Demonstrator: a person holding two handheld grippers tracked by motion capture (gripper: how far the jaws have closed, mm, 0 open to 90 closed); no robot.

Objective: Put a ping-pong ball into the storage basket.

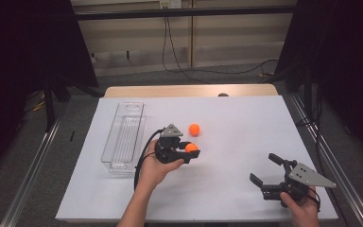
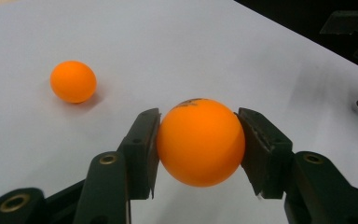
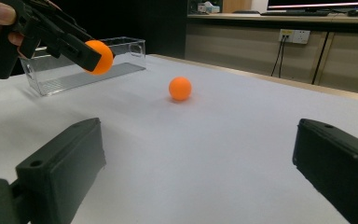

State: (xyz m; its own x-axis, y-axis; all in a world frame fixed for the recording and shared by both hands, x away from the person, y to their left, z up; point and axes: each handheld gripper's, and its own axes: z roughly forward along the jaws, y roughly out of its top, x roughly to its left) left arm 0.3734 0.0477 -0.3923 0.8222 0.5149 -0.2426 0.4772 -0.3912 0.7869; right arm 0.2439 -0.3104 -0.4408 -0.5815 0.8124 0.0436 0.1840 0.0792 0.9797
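high view first: the left gripper sits a bit left of the middle of the counter, held in a hand that comes up from the near edge with the forearm angled slightly toward the right. the gripper points off toward the right edge, its grey plate on top, and its jaws are clamped on an orange ball. a second orange ball lies on the counter just beyond it, apart from the jaws. the clear plastic tray lies lengthwise near the left edge, just left of that hand. the right gripper is down by the near right corner, hand low at the near edge, jaws spread wide and pointing toward the left with nothing in them.

left gripper view: both pads press the held ball from either side, and it looks lifted a little off the counter. the loose ball rests on the white surface farther out, to the upper left.

right gripper view: its own jaws stand far apart over bare counter. farther off, the left gripper tilts downward with the ball at its tip, in front of the tray. the other ball sits alone mid-counter.
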